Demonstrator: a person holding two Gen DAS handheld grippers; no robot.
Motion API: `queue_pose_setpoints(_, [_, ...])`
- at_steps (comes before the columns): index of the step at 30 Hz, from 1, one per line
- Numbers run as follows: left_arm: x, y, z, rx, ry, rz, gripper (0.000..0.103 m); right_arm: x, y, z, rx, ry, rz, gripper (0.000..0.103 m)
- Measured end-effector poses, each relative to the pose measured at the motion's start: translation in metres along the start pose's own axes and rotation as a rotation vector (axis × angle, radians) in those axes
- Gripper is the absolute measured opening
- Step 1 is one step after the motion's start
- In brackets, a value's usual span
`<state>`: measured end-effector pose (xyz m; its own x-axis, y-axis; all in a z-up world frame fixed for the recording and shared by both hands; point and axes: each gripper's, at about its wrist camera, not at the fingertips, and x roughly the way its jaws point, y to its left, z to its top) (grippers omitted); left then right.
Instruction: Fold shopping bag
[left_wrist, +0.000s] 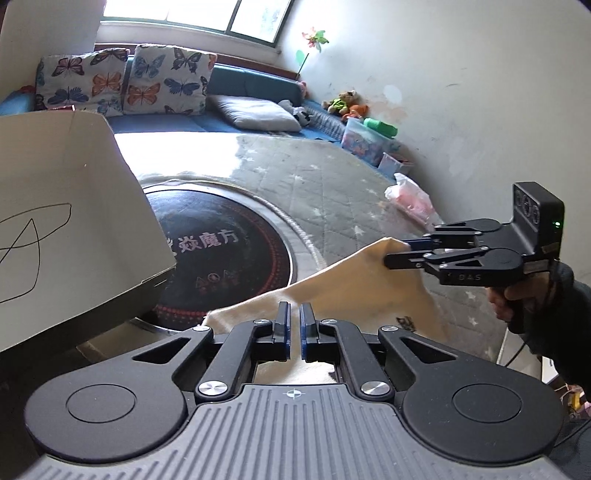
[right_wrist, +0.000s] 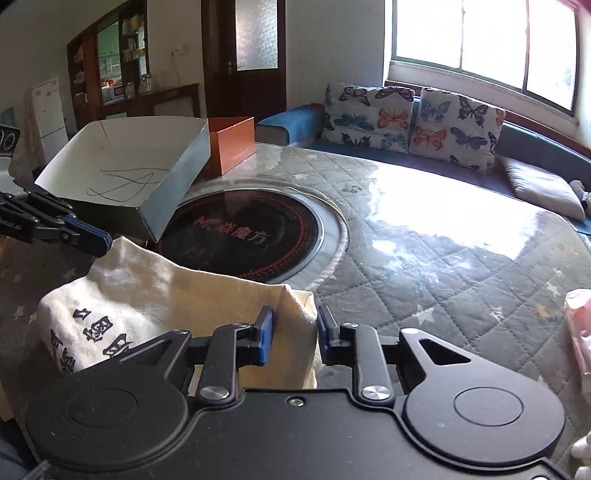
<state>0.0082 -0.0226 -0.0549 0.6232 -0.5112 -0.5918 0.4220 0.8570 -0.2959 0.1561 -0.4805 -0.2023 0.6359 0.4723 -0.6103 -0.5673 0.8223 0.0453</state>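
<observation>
Cream canvas shopping bag (right_wrist: 155, 295), black printed characters on one face, is held up above the quilted grey table cover (right_wrist: 443, 266), stretched between the two grippers. Left gripper (left_wrist: 294, 321): blue pads nearly together, a narrow slit between them, the bag's cloth running under and between the fingers; in the right wrist view its tips meet at the bag's top corner, so it is clamped on the bag. Right gripper (right_wrist: 295, 328): a fold of the bag's edge sits between the pads, the left pad against the cloth, a visible gap before the right pad; in the left wrist view the same gripper (left_wrist: 397, 254) has both fingers closed over the bag's far corner, so it reads as gripping. A hand (left_wrist: 509, 299) in a dark sleeve holds that gripper's handle. Just behind the bag, a round black inset plate (right_wrist: 251, 236) with a red ring and white characters is set into the table. An open grey cardboard box (right_wrist: 122, 173), scribbled with pen lines inside, overhangs the plate's left side. An orange box (right_wrist: 232, 144) stands behind it. Butterfly-print cushions (right_wrist: 410, 118) line a blue bench under the window.
</observation>
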Motion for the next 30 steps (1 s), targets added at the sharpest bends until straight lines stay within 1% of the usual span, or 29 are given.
queue_pose_setpoints(2, [0.0, 0.005, -0.002, -0.015, -0.003, 0.031, 0.012, 0.001, -0.001, 0.0, 0.009, -0.004, 0.002, 0.026])
queue_pose_setpoints(4, [0.001, 0.012, -0.002, -0.041, -0.007, 0.036, 0.024, 0.0, -0.001, 0.0, 0.007, -0.002, 0.002, 0.025])
queue_pose_setpoints(5, [0.002, 0.015, -0.002, -0.051, -0.007, 0.045, 0.025, -0.001, -0.001, 0.0, 0.006, -0.007, -0.003, 0.025])
queue_pose_setpoints(7, [0.004, 0.02, -0.002, -0.067, -0.009, 0.045, 0.023, -0.002, -0.001, 0.0, 0.011, -0.008, -0.009, 0.025])
queue_pose_setpoints(10, [0.003, 0.019, -0.001, -0.086, -0.038, 0.029, 0.023, 0.001, -0.003, -0.002, 0.033, 0.005, -0.024, 0.025])
queue_pose_setpoints(13, [0.002, 0.014, 0.002, -0.074, -0.063, 0.005, 0.022, 0.01, -0.004, -0.006, 0.048, 0.041, -0.039, 0.025])
queue_pose_setpoints(15, [0.008, 0.006, 0.004, -0.056, -0.052, -0.018, 0.022, 0.016, -0.005, -0.007, 0.061, 0.058, -0.051, 0.026])
queue_pose_setpoints(18, [0.022, -0.006, 0.005, 0.0, -0.006, -0.026, 0.022, 0.013, -0.004, -0.003, 0.053, 0.07, -0.047, 0.031])
queue_pose_setpoints(19, [0.026, -0.007, 0.005, 0.004, 0.008, -0.031, 0.022, 0.012, -0.004, -0.002, 0.049, 0.07, -0.047, 0.034])
queue_pose_setpoints(20, [0.031, -0.008, 0.005, 0.008, 0.02, -0.035, 0.022, 0.009, -0.003, 0.0, 0.039, 0.064, -0.052, 0.042])
queue_pose_setpoints(22, [0.036, -0.01, 0.007, 0.014, 0.03, -0.033, 0.022, -0.003, 0.0, 0.006, 0.01, 0.029, -0.069, 0.05])
queue_pose_setpoints(24, [0.04, -0.013, 0.01, 0.022, 0.03, -0.044, 0.022, -0.011, 0.003, 0.011, -0.013, -0.004, -0.075, 0.05])
queue_pose_setpoints(26, [0.044, -0.014, 0.014, 0.032, 0.026, -0.048, 0.022, -0.014, 0.006, 0.015, -0.021, -0.031, -0.055, 0.049])
queue_pose_setpoints(28, [0.048, -0.015, 0.017, 0.041, 0.021, -0.041, 0.022, -0.009, 0.012, 0.018, -0.03, -0.031, -0.024, 0.048])
queue_pose_setpoints(30, [0.053, -0.014, 0.018, 0.042, 0.022, -0.03, 0.022, 0.0, 0.019, 0.019, -0.049, -0.024, -0.001, 0.044])
